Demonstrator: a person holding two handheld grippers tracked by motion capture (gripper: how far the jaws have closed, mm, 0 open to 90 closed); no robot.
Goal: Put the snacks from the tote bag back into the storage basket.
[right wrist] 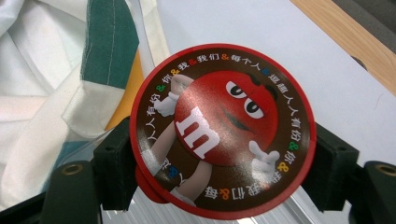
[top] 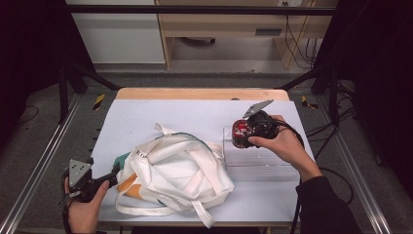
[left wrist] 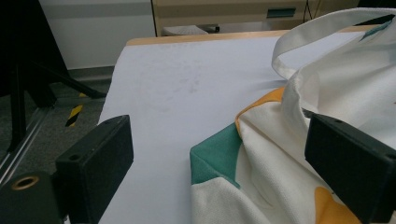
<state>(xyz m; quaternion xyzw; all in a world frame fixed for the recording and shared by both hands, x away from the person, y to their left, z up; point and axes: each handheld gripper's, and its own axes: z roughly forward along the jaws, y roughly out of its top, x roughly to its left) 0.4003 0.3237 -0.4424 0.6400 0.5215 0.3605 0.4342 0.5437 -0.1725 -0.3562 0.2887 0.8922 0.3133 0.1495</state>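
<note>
This looks like a lab or test room set up for recording. A white-topped table [top: 160, 117] with a wooden far edge stands inside a frame of black struts [top: 73, 73] and a black crossbar [top: 195, 9] at 12 o'clock. Aluminium rails [top: 34, 180] run along the grey floor at 9 and 3 o'clock, with yellow-black hazard tape [top: 99, 101] at 10 o'clock. Loose cables [top: 297, 44] hang by pale wooden furniture [top: 219, 24] at 1 o'clock.
</note>
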